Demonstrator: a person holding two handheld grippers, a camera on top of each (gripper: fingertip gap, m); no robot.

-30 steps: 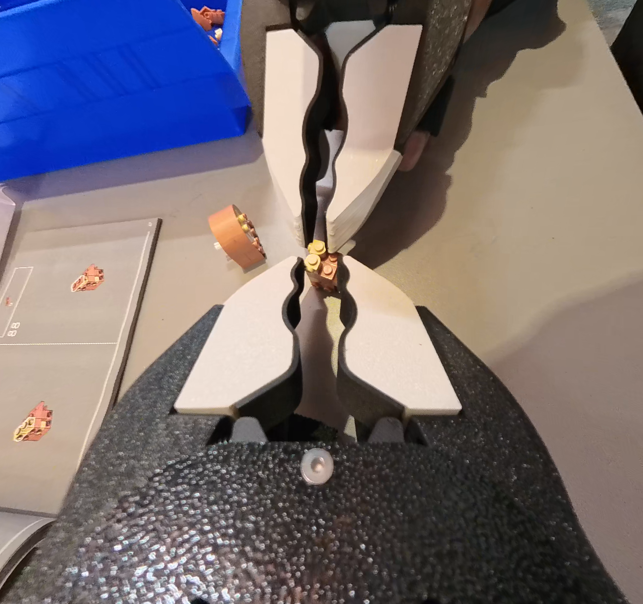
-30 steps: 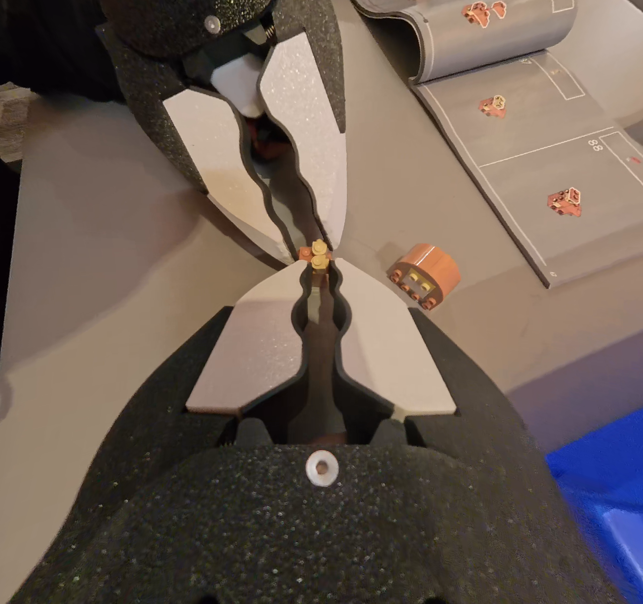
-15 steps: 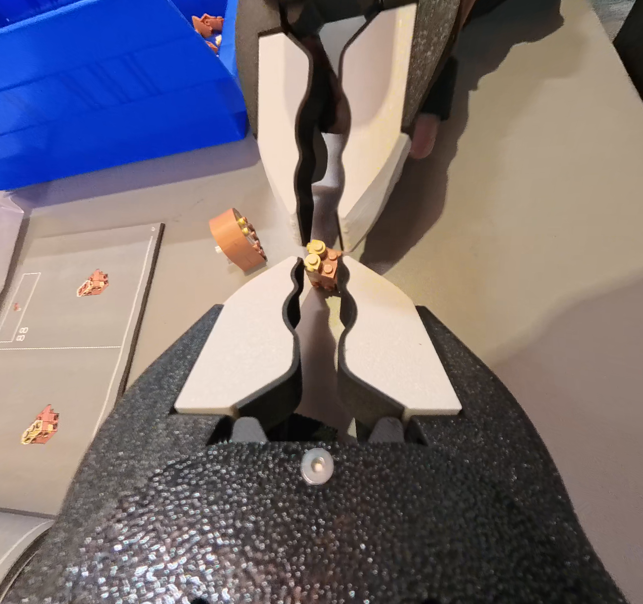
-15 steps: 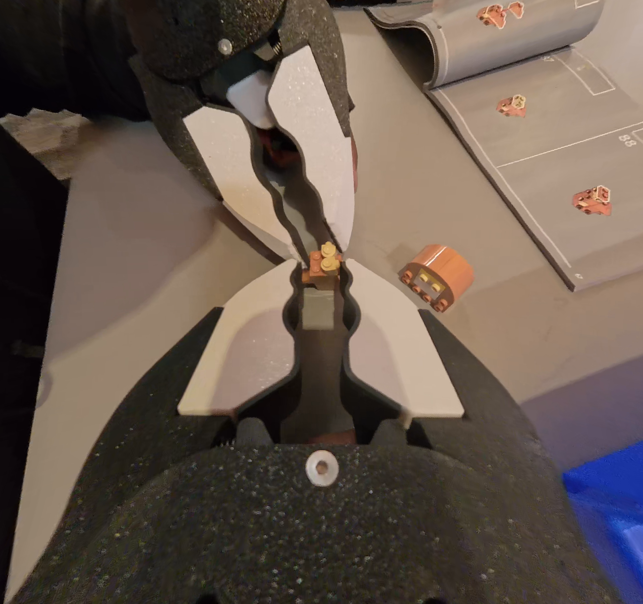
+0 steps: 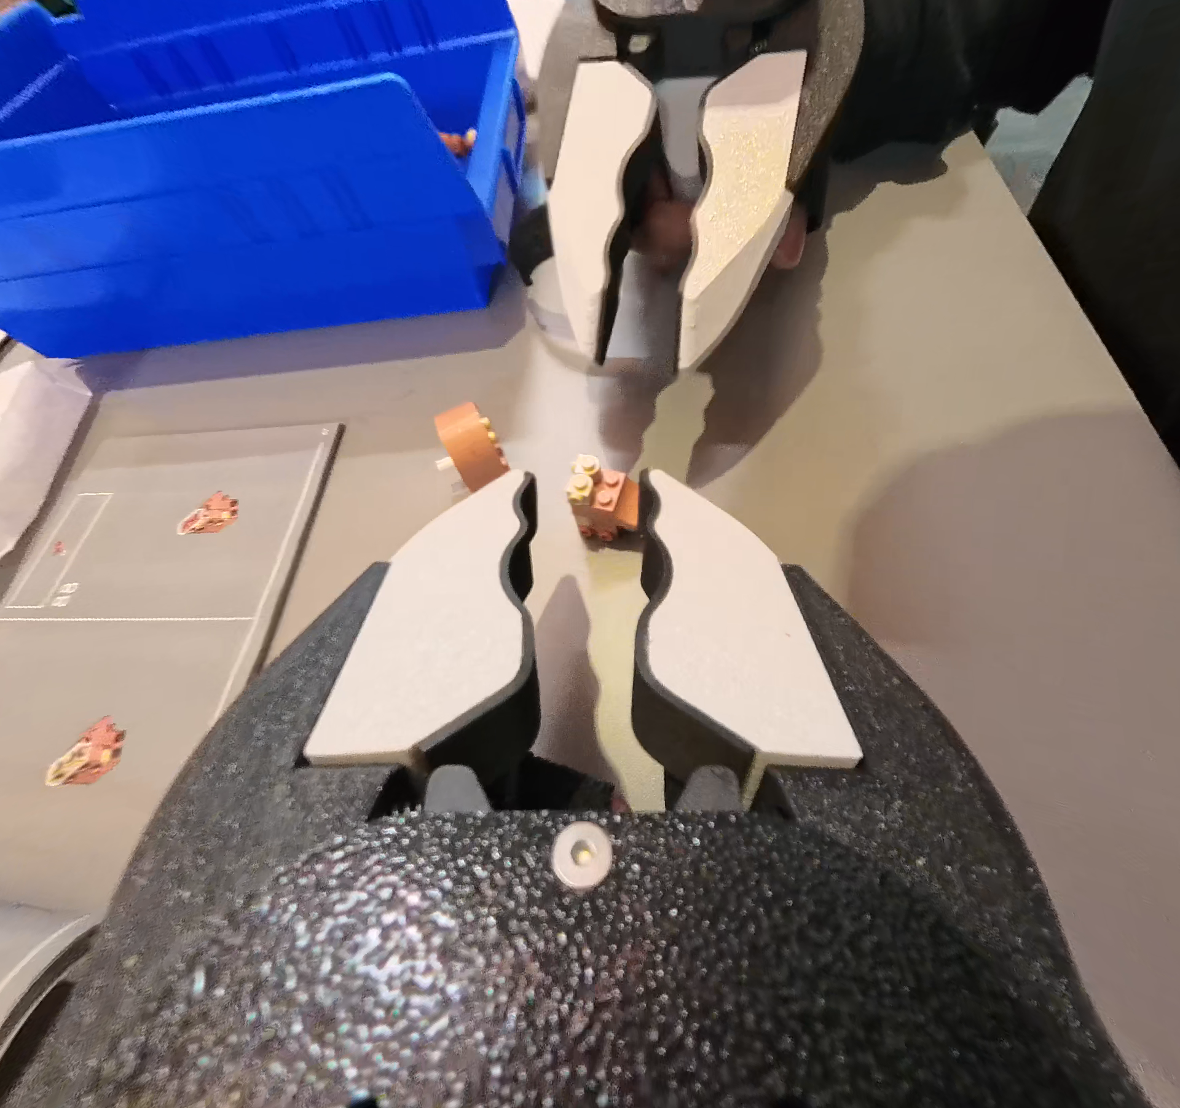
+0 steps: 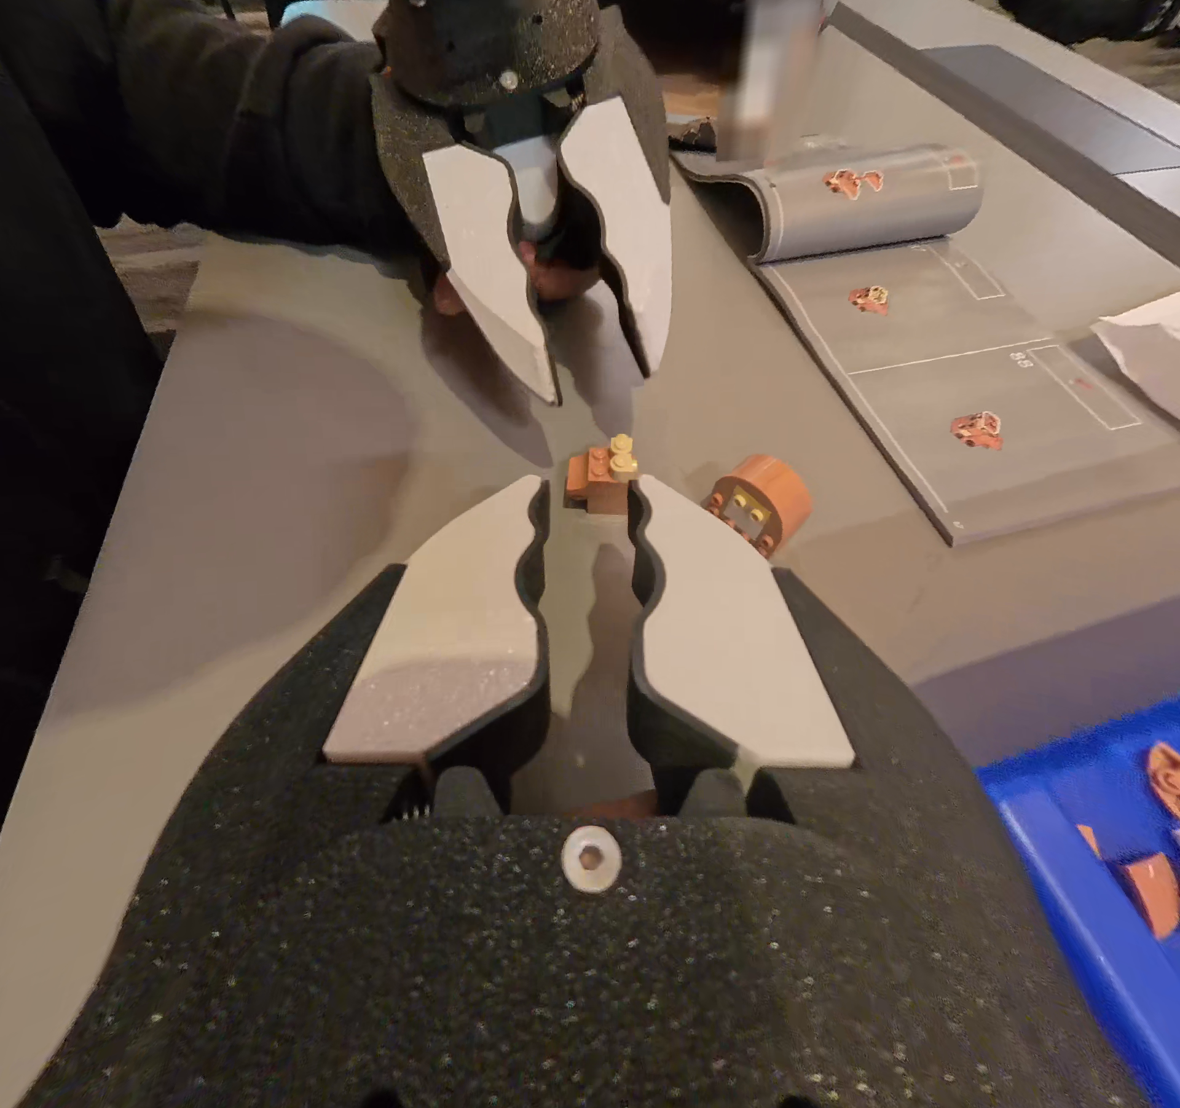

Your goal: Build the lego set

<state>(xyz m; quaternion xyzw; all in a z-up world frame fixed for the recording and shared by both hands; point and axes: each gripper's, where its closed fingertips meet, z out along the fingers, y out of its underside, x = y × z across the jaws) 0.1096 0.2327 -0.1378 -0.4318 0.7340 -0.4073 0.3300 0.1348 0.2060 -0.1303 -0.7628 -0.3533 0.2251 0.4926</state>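
Observation:
A small brown brick assembly with two tan studs [image 5: 603,499] stands on the grey table [image 5: 894,503], free of both grippers. My left gripper [image 5: 586,477] is open. The assembly appears between its fingertips, close to the right finger and clear of the left one. The right wrist view shows the left gripper [image 6: 599,388] raised and apart from the assembly [image 6: 600,477]. My right gripper [image 6: 589,482] is open too, and the left wrist view shows it [image 5: 642,362] lifted well back from the assembly. Neither gripper holds anything.
A round brown brick piece [image 5: 469,445] lies on its side just left of the assembly; it also shows in the right wrist view [image 6: 760,496]. A blue bin [image 5: 242,215] with brown parts stands beyond it. An open grey instruction booklet [image 5: 159,534] lies beside them. There is about 4 centimeters between the tips of the two grippers. The round brown brick piece [image 5: 469,445] is about equally far from each gripper, around 5 centimeters.
Both grippers have opened and drawn back from each other. The brick assembly has left the left gripper's grasp and now stands on the table.

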